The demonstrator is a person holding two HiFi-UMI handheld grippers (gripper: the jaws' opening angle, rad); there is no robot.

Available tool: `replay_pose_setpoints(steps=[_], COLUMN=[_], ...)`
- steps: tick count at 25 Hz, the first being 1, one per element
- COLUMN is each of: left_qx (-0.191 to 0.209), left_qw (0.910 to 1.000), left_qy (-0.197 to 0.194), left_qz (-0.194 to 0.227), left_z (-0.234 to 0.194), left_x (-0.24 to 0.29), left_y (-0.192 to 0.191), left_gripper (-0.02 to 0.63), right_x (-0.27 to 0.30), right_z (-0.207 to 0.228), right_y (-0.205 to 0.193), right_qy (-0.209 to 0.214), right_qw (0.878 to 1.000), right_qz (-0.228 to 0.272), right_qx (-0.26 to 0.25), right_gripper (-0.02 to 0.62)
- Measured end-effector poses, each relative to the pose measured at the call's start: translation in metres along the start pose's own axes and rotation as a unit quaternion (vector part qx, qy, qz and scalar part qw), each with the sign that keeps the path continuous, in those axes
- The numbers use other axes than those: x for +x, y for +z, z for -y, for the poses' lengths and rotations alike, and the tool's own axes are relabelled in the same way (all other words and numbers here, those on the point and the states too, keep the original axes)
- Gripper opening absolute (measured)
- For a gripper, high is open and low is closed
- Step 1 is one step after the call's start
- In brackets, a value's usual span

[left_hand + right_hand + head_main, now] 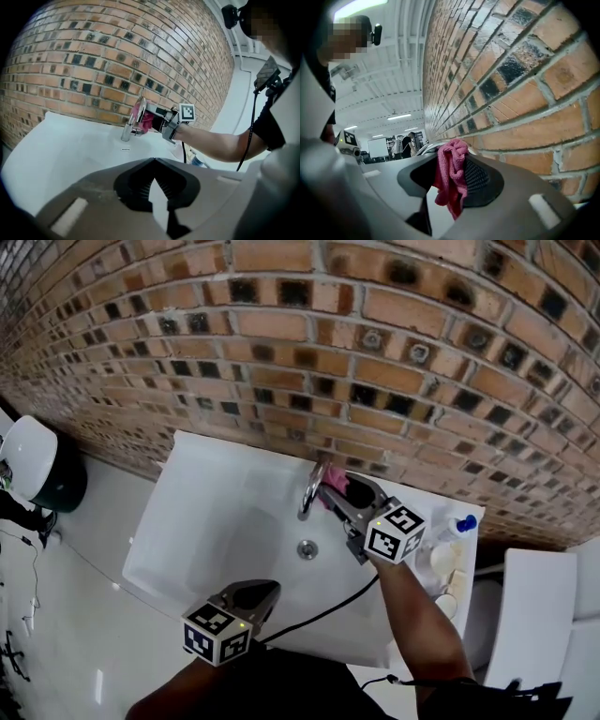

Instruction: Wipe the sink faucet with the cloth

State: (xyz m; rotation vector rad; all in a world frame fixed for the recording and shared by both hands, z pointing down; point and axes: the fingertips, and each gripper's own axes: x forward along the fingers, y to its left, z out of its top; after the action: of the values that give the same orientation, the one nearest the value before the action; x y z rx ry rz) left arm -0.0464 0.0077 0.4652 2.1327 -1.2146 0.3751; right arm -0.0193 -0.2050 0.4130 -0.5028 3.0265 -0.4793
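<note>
A chrome faucet (pixel 310 491) stands at the back of the white sink (pixel 216 521), close to the brick wall. My right gripper (pixel 345 491) is shut on a pink cloth (pixel 334 483) and holds it against the faucet's right side. In the right gripper view the pink cloth (pixel 449 180) hangs bunched between the jaws of the right gripper (pixel 457 157), near the bricks. The left gripper view shows the faucet (pixel 127 130), the cloth (pixel 140 117) and the right gripper (pixel 157 118) from across the basin. My left gripper (pixel 258 596) hovers at the sink's front edge, its jaws shut on nothing (pixel 153 161).
The drain (pixel 307 548) lies below the faucet. A bottle with a blue cap (pixel 461 524) and small white items (pixel 442 563) sit on the sink's right ledge. A white and dark object (pixel 36 465) stands left of the sink. The brick wall (pixel 375 352) runs directly behind.
</note>
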Motion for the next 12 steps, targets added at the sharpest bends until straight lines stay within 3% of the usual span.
replay_pose_setpoints(steps=[12], left_qx=[-0.004], left_qw=[0.9996], left_qy=[0.025], left_qz=[0.007], left_z=[0.017], left_x=[-0.007], left_y=[-0.012], left_gripper=[0.005], right_x=[-0.009], right_z=[-0.039], right_y=[-0.017], right_qy=[0.062], right_qw=[0.988], right_qz=[-0.059], right_qx=[-0.132], right_gripper=[0.146])
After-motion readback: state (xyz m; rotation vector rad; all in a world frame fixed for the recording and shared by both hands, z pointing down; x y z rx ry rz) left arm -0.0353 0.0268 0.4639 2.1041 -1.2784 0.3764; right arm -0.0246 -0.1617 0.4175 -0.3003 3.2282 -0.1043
